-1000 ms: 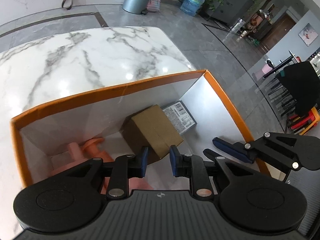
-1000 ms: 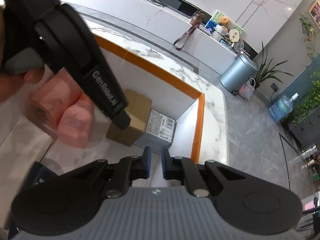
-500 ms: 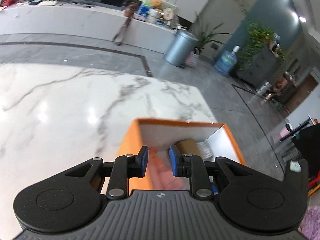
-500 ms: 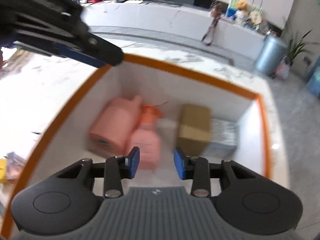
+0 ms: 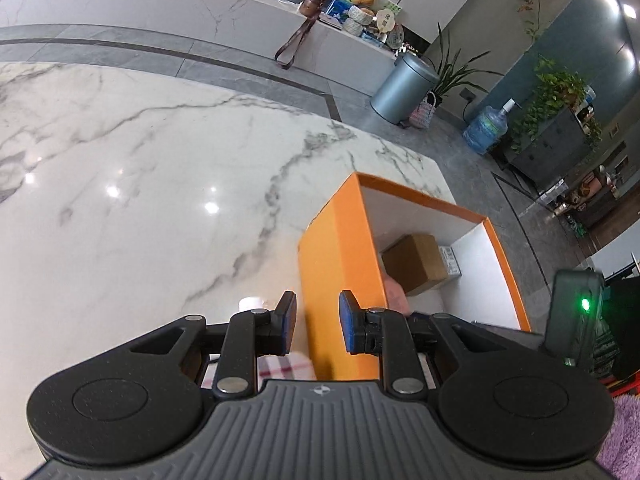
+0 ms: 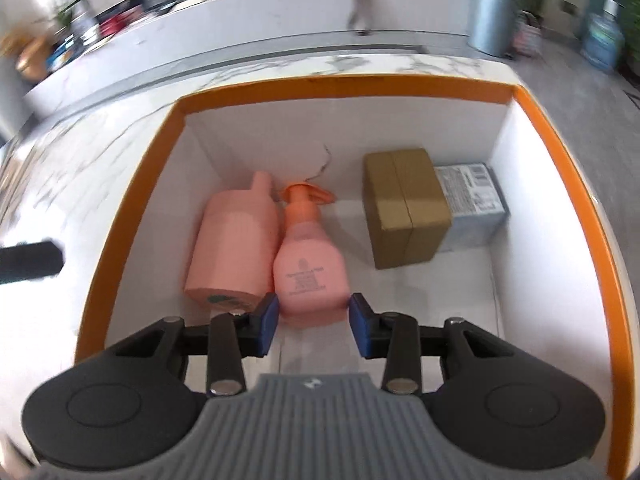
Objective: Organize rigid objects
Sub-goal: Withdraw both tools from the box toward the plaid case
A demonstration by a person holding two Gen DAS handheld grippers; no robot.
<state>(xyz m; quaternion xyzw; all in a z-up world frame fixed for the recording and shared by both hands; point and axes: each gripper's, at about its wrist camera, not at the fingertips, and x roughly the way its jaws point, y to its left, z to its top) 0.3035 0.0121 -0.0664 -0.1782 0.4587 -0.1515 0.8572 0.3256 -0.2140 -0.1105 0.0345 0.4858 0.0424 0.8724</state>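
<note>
Over the orange box [image 6: 560,152], right gripper [image 6: 313,322] has just been opening, jaws parted and empty above the pump bottle [image 6: 308,264]. Left gripper [image 5: 318,326] sits narrow, empty, outside. Looks like placing's finished; next pickup needs another loose item.

An open-plan home living area: a marble counter [image 5: 140,168] on grey tiled floor, a long stone ledge [image 5: 160,4] with baskets and ornaments, a steel pedal bin [image 5: 402,86], potted plants [image 5: 554,92], and a water jug [image 5: 486,128].

Pink bottles [image 6: 306,264], boxes [image 6: 404,208] inside orange box [image 6: 128,224]
</note>
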